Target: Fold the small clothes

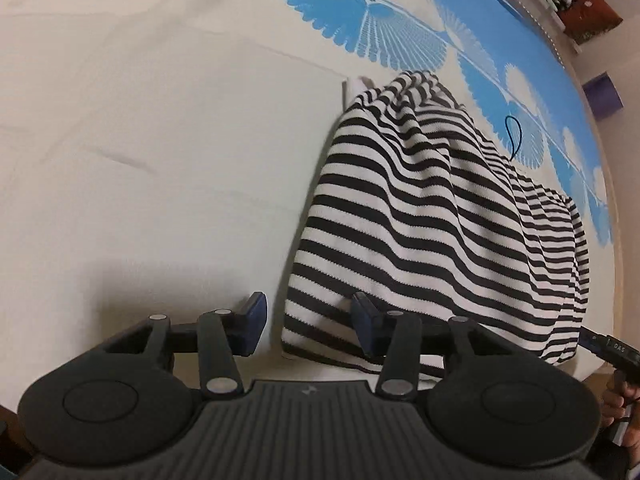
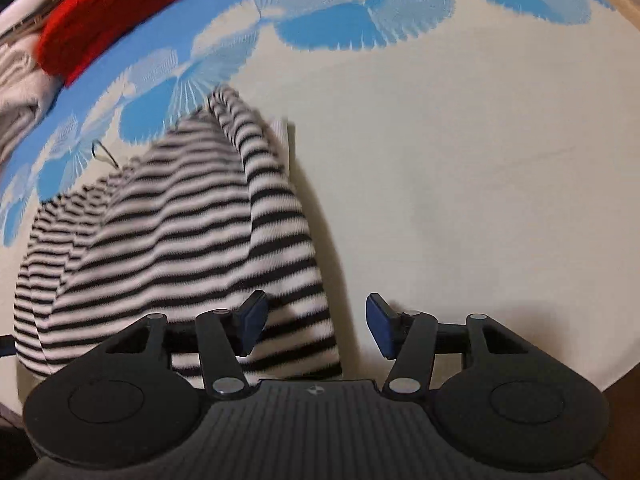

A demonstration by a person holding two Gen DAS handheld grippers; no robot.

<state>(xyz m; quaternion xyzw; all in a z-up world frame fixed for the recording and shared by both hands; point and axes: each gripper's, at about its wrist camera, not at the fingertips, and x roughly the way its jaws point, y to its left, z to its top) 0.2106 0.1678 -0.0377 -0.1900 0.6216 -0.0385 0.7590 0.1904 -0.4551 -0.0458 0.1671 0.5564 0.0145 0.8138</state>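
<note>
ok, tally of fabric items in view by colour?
Black-and-white striped: 1, the garment on the sheet
Red: 1, a bundle at the far edge
Pale grey/white: 1, folded cloth beside the red one
Cream and blue: 1, the sheet itself
Total: 4

Both wrist views look low and close across the bed, sharing the striped garment (image 1: 420, 220) from opposite sides
</note>
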